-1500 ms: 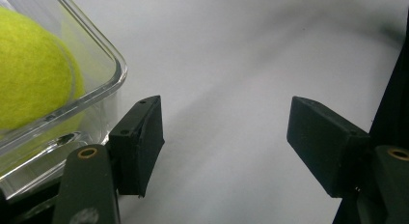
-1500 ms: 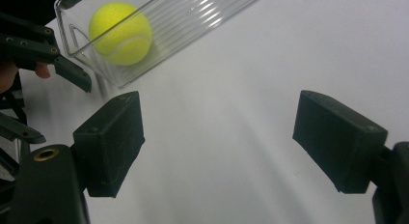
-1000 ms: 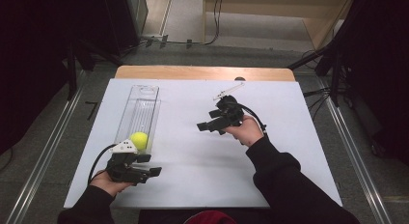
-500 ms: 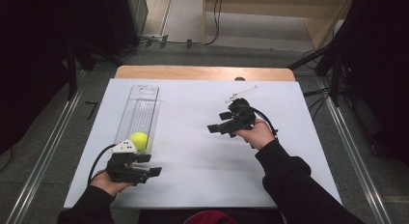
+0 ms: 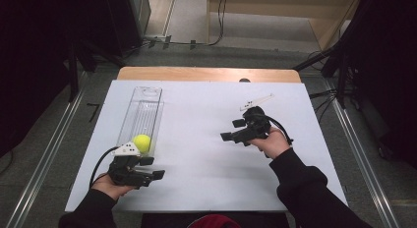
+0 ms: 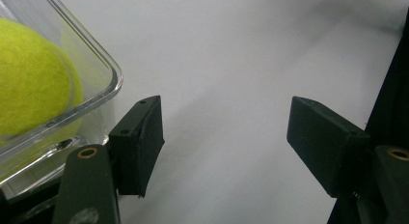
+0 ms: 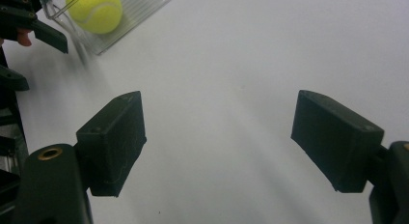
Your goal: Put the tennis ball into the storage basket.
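A yellow tennis ball (image 5: 141, 142) lies at the near end of a long clear plastic container (image 5: 142, 110) on the left of the white table top (image 5: 196, 154). My left gripper (image 5: 153, 167) rests just in front of that near end, open, its jaws pointing right with nothing between them. In the left gripper view the left gripper (image 6: 224, 132) frames bare table, with the ball (image 6: 29, 84) behind the container's corner (image 6: 103, 60). My right gripper (image 5: 232, 129) hovers at mid-right, pointing left. It is open, its jaws have just closed a little, and nothing is between them (image 7: 217, 132).
A wooden strip (image 5: 206, 74) runs along the table's far edge. Metal rails flank the table on the floor (image 5: 44, 159). In the right gripper view, the ball (image 7: 94, 10) and the container (image 7: 140, 11) lie far off at the upper left.
The right hand has moved to the right and slightly nearer the person, away from the container. The left hand, ball and container have stayed put.
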The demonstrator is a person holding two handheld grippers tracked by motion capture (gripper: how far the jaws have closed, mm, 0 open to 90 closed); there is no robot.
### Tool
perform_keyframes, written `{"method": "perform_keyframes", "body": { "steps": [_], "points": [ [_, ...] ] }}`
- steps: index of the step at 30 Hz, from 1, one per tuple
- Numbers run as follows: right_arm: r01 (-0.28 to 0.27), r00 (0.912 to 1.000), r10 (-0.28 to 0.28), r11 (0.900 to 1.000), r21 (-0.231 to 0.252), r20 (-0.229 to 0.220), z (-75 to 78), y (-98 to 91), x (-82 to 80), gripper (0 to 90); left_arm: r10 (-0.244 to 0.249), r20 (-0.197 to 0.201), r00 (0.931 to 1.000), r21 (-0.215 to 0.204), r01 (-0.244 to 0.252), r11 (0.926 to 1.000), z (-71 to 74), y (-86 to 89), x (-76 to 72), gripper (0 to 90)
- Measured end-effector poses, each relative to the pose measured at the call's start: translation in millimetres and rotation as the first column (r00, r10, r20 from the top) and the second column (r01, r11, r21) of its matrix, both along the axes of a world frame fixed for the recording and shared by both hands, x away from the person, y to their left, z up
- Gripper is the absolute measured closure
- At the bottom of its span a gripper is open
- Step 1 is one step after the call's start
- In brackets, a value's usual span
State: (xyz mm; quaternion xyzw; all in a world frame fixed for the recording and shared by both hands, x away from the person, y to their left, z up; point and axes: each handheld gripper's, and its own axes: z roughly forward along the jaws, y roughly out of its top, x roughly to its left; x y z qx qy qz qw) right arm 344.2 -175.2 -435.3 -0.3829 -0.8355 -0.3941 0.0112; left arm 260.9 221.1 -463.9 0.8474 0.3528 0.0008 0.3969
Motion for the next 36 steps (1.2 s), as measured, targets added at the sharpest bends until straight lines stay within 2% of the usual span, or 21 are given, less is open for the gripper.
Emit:
{"method": "perform_keyframes", "body": {
  "steps": [12, 36],
  "points": [
    [-0.005, 1.0, 0.005, 1.0, -0.007, 0.003, -6.2, -9.3, -14.5, 17.5, -0.001, 0.0, 1.0, 0.001, 0.001, 1.0, 0.3, 0.2, -0.1, 29.6],
    [0.053, 0.9984, -0.053, 0.9981, -0.031, 0.02, -14.9, -32.8, -40.7, 17.4, 0.001, 0.001, 1.0, 0.002, -0.001, 1.0, 0.0, -0.1, -0.1, 29.6]
  ]
}}
